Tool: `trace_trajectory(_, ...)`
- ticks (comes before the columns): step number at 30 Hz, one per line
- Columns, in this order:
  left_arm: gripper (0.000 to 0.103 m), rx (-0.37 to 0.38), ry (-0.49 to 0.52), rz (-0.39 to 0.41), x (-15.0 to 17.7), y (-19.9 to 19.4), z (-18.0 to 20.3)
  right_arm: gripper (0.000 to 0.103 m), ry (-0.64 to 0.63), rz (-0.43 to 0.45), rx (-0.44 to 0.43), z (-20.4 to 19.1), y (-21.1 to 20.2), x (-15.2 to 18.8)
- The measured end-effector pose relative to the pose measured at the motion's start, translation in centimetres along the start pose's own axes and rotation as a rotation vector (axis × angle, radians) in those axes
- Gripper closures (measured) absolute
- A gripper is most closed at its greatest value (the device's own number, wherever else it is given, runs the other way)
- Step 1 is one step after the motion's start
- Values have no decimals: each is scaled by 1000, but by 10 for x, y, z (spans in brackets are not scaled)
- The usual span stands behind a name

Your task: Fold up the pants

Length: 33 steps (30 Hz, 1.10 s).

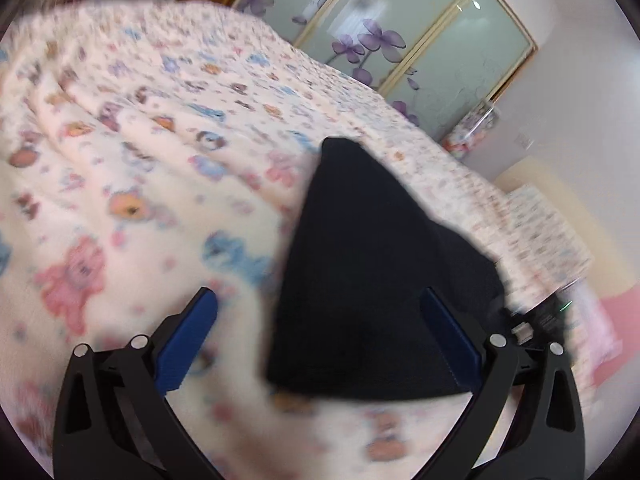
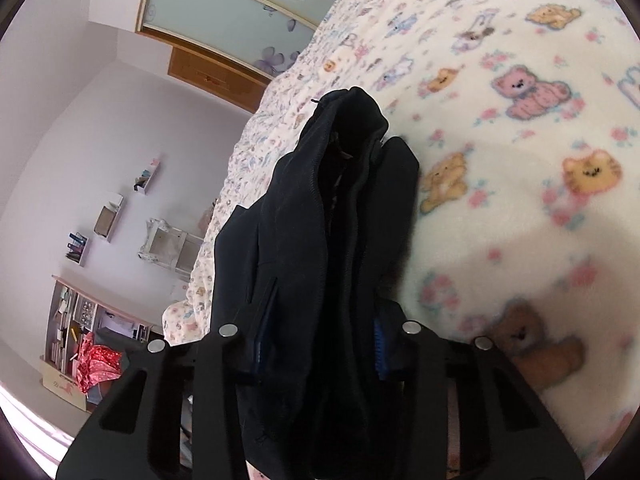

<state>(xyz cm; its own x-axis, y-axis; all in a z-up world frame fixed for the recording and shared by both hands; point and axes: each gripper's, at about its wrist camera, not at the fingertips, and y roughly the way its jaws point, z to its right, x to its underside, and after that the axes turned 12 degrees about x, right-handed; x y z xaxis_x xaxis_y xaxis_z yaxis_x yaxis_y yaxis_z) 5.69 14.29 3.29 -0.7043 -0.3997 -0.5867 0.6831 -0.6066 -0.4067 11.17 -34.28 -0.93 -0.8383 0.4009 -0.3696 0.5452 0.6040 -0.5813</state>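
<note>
The black pants lie folded on the bear-print blanket, blurred by motion in the left wrist view. My left gripper is open, its blue fingers wide apart; the right finger lies over the pants, the left over the blanket. In the right wrist view my right gripper is shut on a thick bunched stack of the pants, which covers both blue pads and runs forward over the blanket.
A wardrobe with frosted glass doors and purple flowers stands behind the bed. Wall shelves and a cluttered desk show past the bed's edge. The right gripper's body shows beyond the pants.
</note>
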Motion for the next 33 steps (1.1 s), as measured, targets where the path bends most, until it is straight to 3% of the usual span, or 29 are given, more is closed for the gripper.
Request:
trace_trajectory(3, 2, 84, -82, -57, -37, 8, -3, 62, 8, -1, -1, 0, 2, 0)
trace_trajectory(5, 2, 130, -114, -132, -58, 22, -5, 62, 9, -2, -2, 3, -2, -2)
trace_trajectory(7, 2, 131, -137, -233, -76, 43, -9, 62, 11, -1, -2, 3, -2, -2)
trace_trajectory(12, 2, 179, -271, -398, -88, 90, -29, 62, 11, -1, -8, 4, -2, -1)
trace_trajectory(15, 3, 182, -290, -448, -85, 113, -33, 62, 10, 0, -13, 6, -3, 1)
trace_trajectory(18, 10, 226, -282, -451, -83, 123, -26, 62, 8, 0, -14, 7, -3, 3)
trace_trajectory(20, 11, 214, -258, -446, -81, 124, -18, 61, 8, 1, -11, 8, -3, 3)
trace_trajectory(23, 31, 189, -215, -447, -77, 123, -9, 62, -3, 11, -2, 6, -3, 4)
trace_trajectory(27, 69, 150, -210, -438, -74, 115, -9, 62, -4, 25, 5, 4, -6, 6)
trace_trajectory(30, 82, 136, -206, -423, -71, 111, -11, 63, -10, 32, 8, 0, -7, 7)
trace_trajectory(33, 91, 100, -126, -405, -68, 104, -2, 66, -21, 50, 8, -5, -9, 8)
